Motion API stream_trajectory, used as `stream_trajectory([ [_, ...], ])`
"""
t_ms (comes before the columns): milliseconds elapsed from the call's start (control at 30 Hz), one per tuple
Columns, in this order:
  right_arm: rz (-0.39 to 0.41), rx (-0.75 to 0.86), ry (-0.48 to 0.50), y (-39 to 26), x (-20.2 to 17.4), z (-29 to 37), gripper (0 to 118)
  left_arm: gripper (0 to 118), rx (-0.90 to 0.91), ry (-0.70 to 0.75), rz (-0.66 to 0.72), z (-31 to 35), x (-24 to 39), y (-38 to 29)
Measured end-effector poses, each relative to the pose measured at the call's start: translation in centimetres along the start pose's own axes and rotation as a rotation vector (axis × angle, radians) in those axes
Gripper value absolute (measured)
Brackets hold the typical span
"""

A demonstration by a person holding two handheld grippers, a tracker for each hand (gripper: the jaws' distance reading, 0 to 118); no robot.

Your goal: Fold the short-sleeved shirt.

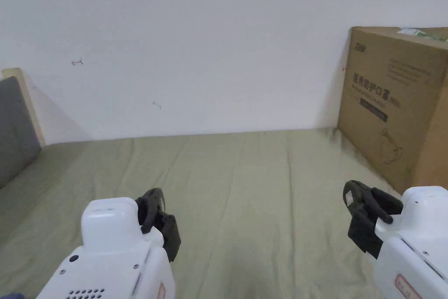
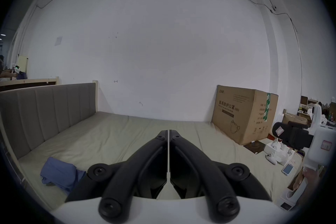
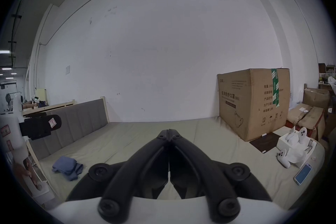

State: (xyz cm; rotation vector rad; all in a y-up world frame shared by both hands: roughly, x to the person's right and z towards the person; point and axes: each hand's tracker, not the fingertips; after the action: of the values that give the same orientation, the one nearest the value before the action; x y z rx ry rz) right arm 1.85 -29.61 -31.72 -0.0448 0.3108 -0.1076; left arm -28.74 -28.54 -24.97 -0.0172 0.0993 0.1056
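A crumpled blue shirt (image 2: 58, 173) lies in a heap on the green sheet near the bed's front left edge; it also appears low on the left in the right gripper view (image 3: 67, 167). My left gripper (image 2: 168, 132) is held above the bed with its jaws pressed together and nothing between them. My right gripper (image 3: 168, 131) hovers the same way, shut and empty. In the head view the left gripper (image 1: 154, 208) and the right gripper (image 1: 356, 199) sit side by side over the bare sheet, well apart from the shirt.
A large cardboard box (image 1: 396, 103) stands on the bed's far right against the white wall. A grey padded headboard (image 2: 47, 111) bounds the left side. White devices, an open white box (image 3: 294, 148) and a phone (image 3: 302, 176) lie at the right edge.
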Motion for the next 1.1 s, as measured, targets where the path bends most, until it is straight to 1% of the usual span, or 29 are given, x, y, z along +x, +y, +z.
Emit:
stream_trajectory([
  [67,0.002,0.010,-0.007,0.1,0.0,0.3,0,1,-0.005,0.010,-0.027,0.0,0.3,0.3],
  [133,-0.004,0.007,0.000,0.3,0.0,0.5,0,2,-0.003,-0.011,-0.040,0.1,0.3,0.4],
  [167,-0.007,0.003,0.007,0.4,0.0,0.6,4,7,-0.004,-0.005,-0.055,0.2,0.5,0.4],
  [200,-0.005,0.002,0.005,0.4,-0.1,0.7,13,21,-0.004,0.004,-0.071,0.2,0.7,0.4],
  [233,0.005,0.002,-0.006,0.5,-0.3,0.8,25,43,-0.006,0.010,-0.081,0.4,0.8,0.4],
  [267,0.021,-0.002,-0.021,0.7,-0.5,0.8,25,43,-0.006,0.006,-0.082,0.6,0.8,0.4],
  [300,0.031,-0.004,-0.025,0.8,-0.6,0.8,29,54,-0.007,0.005,-0.081,0.7,0.8,0.4],
  [333,0.043,-0.008,-0.030,0.8,-0.8,0.8,37,73,-0.009,0.003,-0.077,0.6,0.8,0.3],
  [367,0.047,-0.010,-0.031,0.8,-0.8,0.9,51,107,-0.022,-0.014,-0.060,0.6,0.8,0.3],
  [400,0.051,-0.011,-0.032,0.8,-0.9,0.9,62,118,-0.032,-0.023,-0.049,0.5,0.7,0.3],
  [433,0.055,-0.010,-0.035,0.8,-1.0,1.0,79,118,-0.032,-0.029,-0.034,0.5,0.7,0.2],
  [467,0.060,-0.010,-0.040,0.7,-1.2,1.0,104,118,-0.016,-0.040,-0.023,0.5,0.6,-0.1],
  [500,0.062,-0.012,-0.041,0.7,-1.2,1.0,117,118,-0.022,-0.034,-0.021,0.7,0.6,0.1],
  [633,0.077,-0.035,-0.038,1.2,-1.8,1.3,118,118,-0.052,-0.031,-0.025,0.3,0.7,-0.1],
  [733,0.075,-0.044,-0.040,0.4,-1.7,1.2,118,118,-0.041,-0.029,-0.030,0.4,0.8,-0.5],
  [933,0.068,-0.042,-0.066,-0.1,-1.6,1.2,118,118,-0.027,-0.048,-0.004,1.0,0.7,0.1],
  [1100,0.070,-0.042,-0.088,-0.1,-1.5,1.2,118,118,-0.050,-0.020,-0.006,0.7,0.7,0.2],
])
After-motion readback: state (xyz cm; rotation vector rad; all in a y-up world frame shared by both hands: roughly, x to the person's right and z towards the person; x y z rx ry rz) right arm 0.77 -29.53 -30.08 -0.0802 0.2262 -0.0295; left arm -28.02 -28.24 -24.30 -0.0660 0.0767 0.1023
